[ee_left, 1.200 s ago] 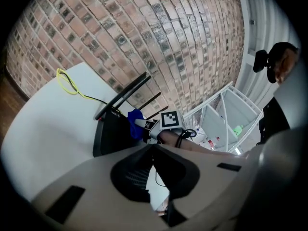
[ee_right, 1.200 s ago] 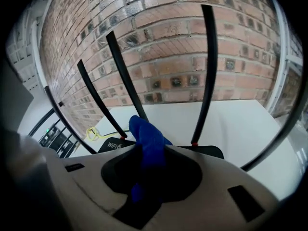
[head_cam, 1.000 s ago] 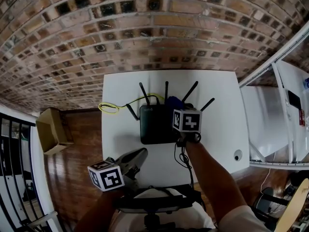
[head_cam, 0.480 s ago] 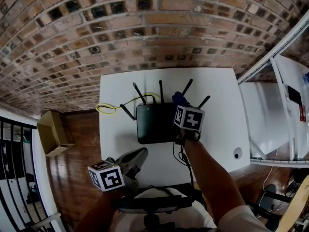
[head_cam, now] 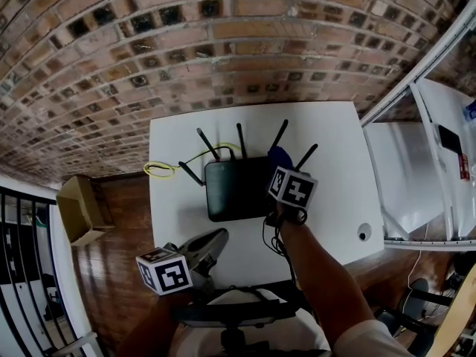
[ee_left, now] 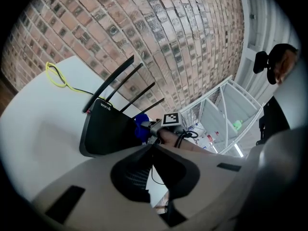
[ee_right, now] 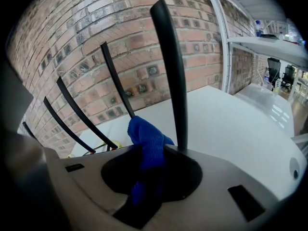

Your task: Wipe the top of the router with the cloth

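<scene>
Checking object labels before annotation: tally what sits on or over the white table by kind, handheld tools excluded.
router: 1
blue cloth: 1
yellow cable: 1
small round white item: 1
Total: 4

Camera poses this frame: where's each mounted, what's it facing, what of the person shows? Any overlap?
Head view: on the person's head, looking down at the white table and black router; left gripper, right gripper, right forearm show.
Left gripper view: on the left gripper near the table's front edge, facing router and brick wall; shut, empty jaws show.
Right gripper view: on the right gripper at the router, facing its antennas; jaws clamp the blue cloth.
Shared: head and left gripper views show router, cloth, right gripper.
</scene>
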Demonstrator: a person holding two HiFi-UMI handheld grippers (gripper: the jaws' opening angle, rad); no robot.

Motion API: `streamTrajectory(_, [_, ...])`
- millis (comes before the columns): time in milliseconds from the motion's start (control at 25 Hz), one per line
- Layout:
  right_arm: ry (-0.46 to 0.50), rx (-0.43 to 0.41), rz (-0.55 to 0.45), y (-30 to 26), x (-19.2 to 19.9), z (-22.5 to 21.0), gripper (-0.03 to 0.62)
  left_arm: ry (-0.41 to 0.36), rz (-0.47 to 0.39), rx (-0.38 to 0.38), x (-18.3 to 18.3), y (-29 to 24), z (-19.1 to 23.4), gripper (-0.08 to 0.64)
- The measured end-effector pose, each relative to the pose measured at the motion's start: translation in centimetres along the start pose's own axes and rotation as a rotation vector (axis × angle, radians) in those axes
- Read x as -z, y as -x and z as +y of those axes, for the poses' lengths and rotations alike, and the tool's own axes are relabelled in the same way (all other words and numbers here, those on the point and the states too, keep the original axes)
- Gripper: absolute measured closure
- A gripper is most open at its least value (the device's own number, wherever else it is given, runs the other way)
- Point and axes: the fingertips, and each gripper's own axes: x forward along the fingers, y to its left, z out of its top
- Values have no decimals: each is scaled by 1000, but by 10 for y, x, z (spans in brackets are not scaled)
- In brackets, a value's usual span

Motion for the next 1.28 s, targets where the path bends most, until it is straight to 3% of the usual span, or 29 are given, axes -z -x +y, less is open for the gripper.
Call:
streamTrajectory(280, [-52,4,-10,11,5,-15,482,-4,23,7,6,-6,-7,557])
streamTrajectory(640, [-35,2,-12,31,17,-27,482,-20,26,15,7,-2,-6,557])
streamTrajectory(800, [-33,1,-60,50,13,-30,482,-8,16,13,5,5,-1,557])
streamTrajectory(1080, [120,-102,-188,82,-15,21,482,-12,-9,10,-3,14,4,557])
streamTrajectory(1280, [275,-263,-153,81,3,98,482,-11,-27,0,-5,27,9,557])
